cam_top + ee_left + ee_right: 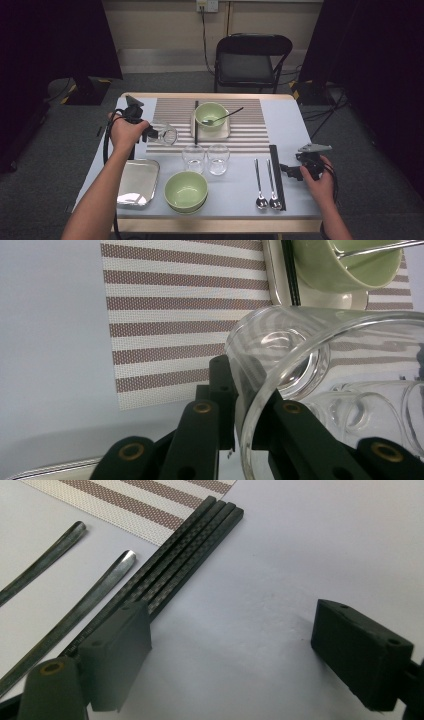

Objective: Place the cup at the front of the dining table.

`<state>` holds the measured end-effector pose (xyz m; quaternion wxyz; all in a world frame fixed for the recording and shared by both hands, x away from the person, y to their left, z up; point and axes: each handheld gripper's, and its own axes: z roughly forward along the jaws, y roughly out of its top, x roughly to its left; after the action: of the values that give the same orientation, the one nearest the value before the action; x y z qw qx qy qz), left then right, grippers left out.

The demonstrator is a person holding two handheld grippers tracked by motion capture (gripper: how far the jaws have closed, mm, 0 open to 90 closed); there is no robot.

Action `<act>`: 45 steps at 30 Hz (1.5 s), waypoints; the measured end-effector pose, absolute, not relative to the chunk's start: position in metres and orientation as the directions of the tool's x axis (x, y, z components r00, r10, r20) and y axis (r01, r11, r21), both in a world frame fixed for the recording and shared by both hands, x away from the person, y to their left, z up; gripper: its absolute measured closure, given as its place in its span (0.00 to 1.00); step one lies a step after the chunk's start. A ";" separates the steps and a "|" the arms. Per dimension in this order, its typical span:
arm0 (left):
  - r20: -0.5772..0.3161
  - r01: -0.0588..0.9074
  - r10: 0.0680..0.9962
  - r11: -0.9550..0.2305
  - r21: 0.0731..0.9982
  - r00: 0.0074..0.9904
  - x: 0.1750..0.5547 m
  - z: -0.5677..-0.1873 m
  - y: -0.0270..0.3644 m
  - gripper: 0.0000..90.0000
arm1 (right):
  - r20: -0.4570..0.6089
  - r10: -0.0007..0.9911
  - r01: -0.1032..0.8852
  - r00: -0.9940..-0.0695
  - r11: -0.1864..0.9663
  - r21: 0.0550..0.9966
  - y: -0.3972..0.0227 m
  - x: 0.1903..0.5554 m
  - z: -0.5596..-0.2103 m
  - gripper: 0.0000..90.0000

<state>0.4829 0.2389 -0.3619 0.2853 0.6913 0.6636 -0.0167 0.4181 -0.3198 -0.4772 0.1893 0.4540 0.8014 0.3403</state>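
Left gripper [150,134] pinched the rim of a clear glass [166,134], held tipped on its side over the striped mat's [240,137] left edge. Right gripper [230,655] hung with jaws spread near the table's [300,130] right edge, beside the black chopsticks [175,560], holding nothing.

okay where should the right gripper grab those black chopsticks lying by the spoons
Judging by their pose, grip the black chopsticks across their narrow width near mid-length, coming straight down. They lie flat, side by side on the table, spoons close alongside; the open right gripper rests beside them.
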 end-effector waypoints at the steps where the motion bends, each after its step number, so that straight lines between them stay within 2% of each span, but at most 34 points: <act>1: -0.404 0.927 0.907 0.046 0.373 0.117 0.483 -0.362 0.239 0.95 | 0.005 0.856 0.599 -0.516 0.356 0.717 -0.320 0.418 -0.477 0.17; 45: -0.419 0.930 0.901 0.054 0.363 0.111 0.494 -0.356 0.232 0.95 | 0.005 0.856 0.598 -0.517 0.357 0.718 -0.320 0.418 -0.477 0.17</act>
<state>0.4938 0.2320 -0.3565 0.2884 0.6872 0.6663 -0.0253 0.4181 -0.3198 -0.4772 0.1898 0.4534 0.8016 0.3404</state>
